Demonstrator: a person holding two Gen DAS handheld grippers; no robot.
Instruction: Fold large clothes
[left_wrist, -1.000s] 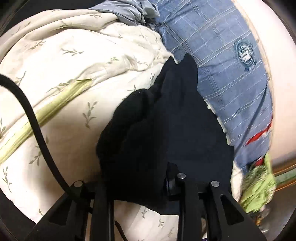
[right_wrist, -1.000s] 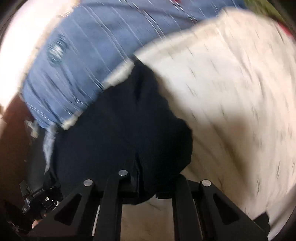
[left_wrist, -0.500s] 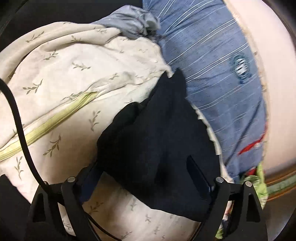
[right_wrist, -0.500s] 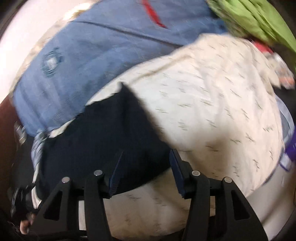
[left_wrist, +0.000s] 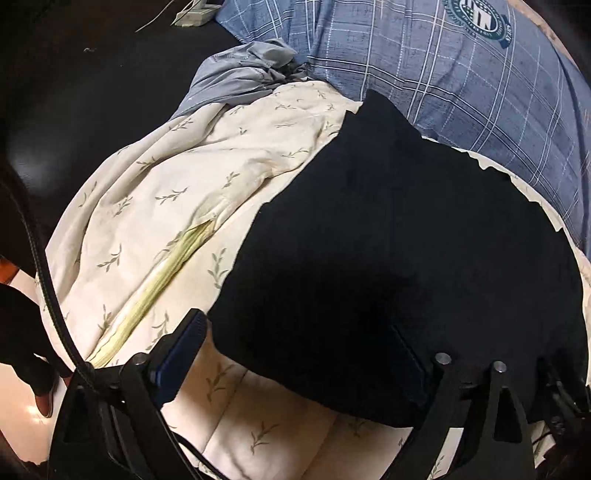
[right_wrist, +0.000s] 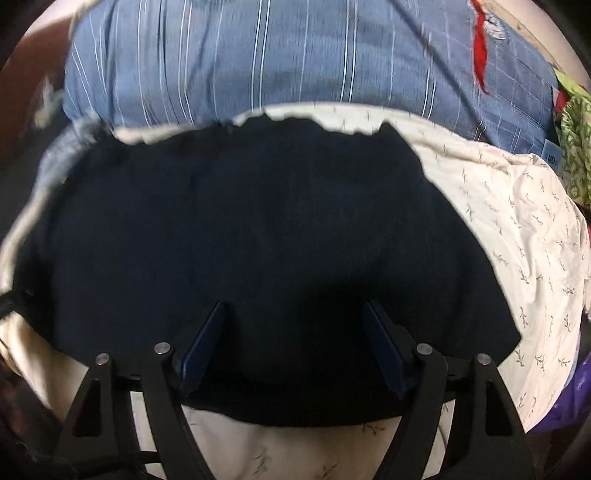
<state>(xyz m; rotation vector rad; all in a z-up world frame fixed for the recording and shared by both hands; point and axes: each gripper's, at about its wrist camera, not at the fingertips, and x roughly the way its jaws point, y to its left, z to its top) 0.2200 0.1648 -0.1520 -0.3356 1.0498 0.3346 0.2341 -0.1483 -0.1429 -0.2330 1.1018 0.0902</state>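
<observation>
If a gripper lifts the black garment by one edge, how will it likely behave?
The black garment would probably droop limply: it lies flat, following the cream quilt beneath. It looks thin, so likely light. Pushed, it would probably bunch rather than slide, since the bedding underneath is soft.

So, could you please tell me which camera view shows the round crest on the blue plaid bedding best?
The left wrist view: the crest sits sharp at the top right on the blue plaid bedding. The right wrist view shows that bedding only motion-blurred, with no crest discernible.
</observation>
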